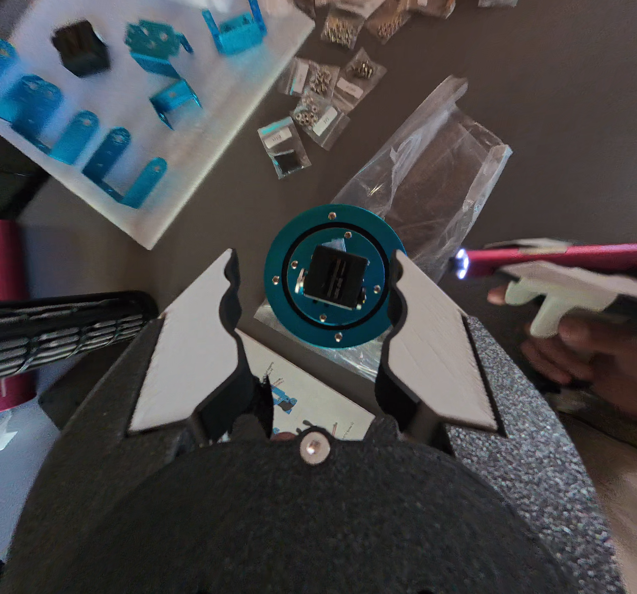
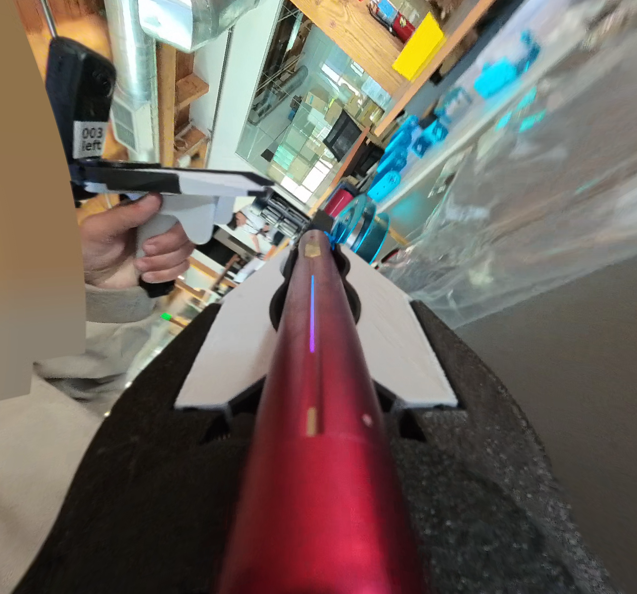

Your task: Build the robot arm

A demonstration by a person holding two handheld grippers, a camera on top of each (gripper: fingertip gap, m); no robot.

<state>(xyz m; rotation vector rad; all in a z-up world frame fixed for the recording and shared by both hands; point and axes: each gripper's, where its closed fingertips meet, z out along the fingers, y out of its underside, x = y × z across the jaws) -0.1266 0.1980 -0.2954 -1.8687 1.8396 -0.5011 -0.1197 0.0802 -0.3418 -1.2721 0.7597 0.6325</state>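
Note:
My left gripper (image 1: 312, 263) is open and points down at a round teal disc (image 1: 331, 277) with a black block (image 1: 336, 280) mounted in its middle. The disc lies between the two fingers, its right rim at the right finger, the left finger apart from it. My right gripper (image 2: 315, 261) is shut on a red powered screwdriver (image 2: 320, 439). In the left wrist view the screwdriver (image 1: 551, 253) comes in from the right, its lit tip just right of the disc. The disc also shows in the right wrist view (image 2: 358, 229), right by the tip. The left gripper (image 2: 265, 186) is held by a hand there.
A white foam board (image 1: 224, 111) with several blue metal brackets and a black block lies at the upper left. Small bags of screws (image 1: 320, 105) and a clear plastic bag (image 1: 431, 180) lie on the dark table. A printed sheet (image 1: 310, 405) lies under the gripper. A black ribbed object (image 1: 69, 325) lies at the left. Measured from the fingertips, the round teal disc (image 1: 331, 277) is 5 centimeters or so from the left gripper and 12 centimeters from the right.

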